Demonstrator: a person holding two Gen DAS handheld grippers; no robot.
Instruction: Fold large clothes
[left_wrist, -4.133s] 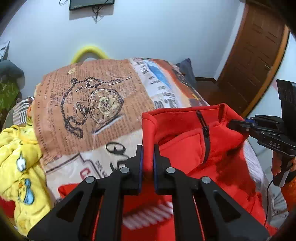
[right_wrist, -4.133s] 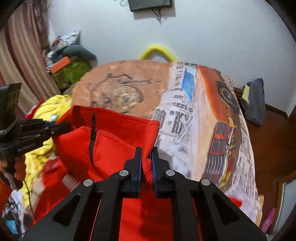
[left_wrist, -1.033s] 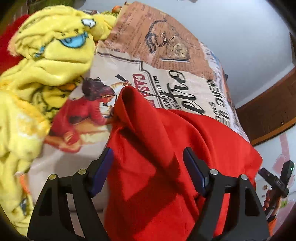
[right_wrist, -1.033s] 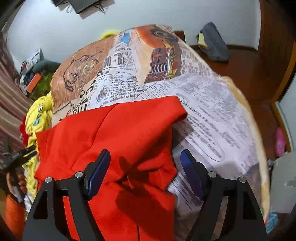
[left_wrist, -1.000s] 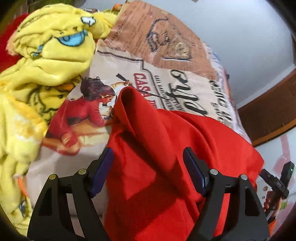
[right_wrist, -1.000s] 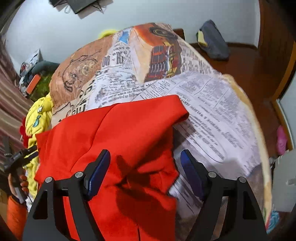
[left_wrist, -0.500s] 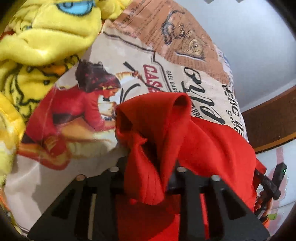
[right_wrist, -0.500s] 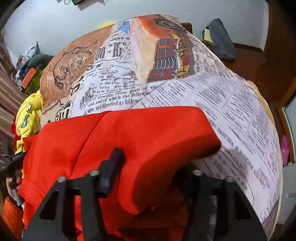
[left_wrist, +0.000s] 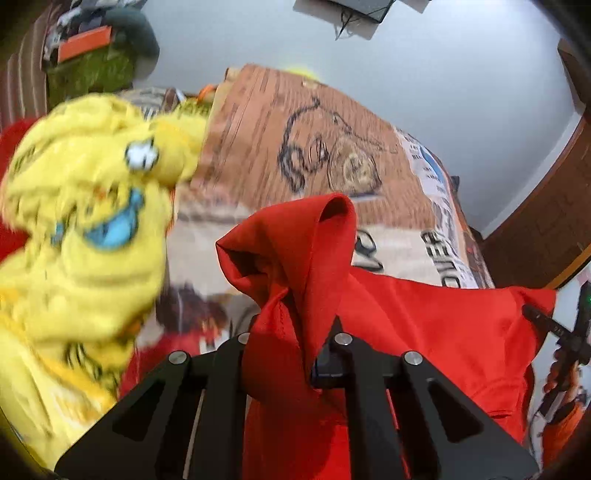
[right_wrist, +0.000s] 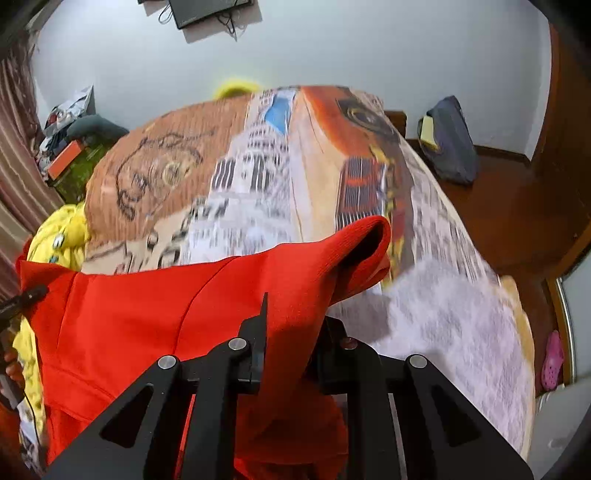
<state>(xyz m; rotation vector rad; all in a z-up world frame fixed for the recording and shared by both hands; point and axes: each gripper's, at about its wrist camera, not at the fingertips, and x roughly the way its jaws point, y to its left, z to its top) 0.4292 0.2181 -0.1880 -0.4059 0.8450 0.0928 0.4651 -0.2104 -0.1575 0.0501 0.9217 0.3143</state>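
Left hand-held gripper (left_wrist: 286, 350): jaws pinched on a bunched corner of the red garment (left_wrist: 424, 332), cloth spilling over both fingers. Right hand-held gripper (right_wrist: 291, 347): clamped likewise on the opposite corner. Garment hangs stretched between them, at the near end of the bed (right_wrist: 258, 177).

Risks, as judged:
- Both grips take a thick wad, not a clean edge; a layer could slip out under tension and skew the fold.
- Yellow plush blanket (left_wrist: 85, 229) lies just left of the red cloth; a leftward swing could snag or drag it.
- Uneven pull would leave the hem crooked.

Containers: none in view.
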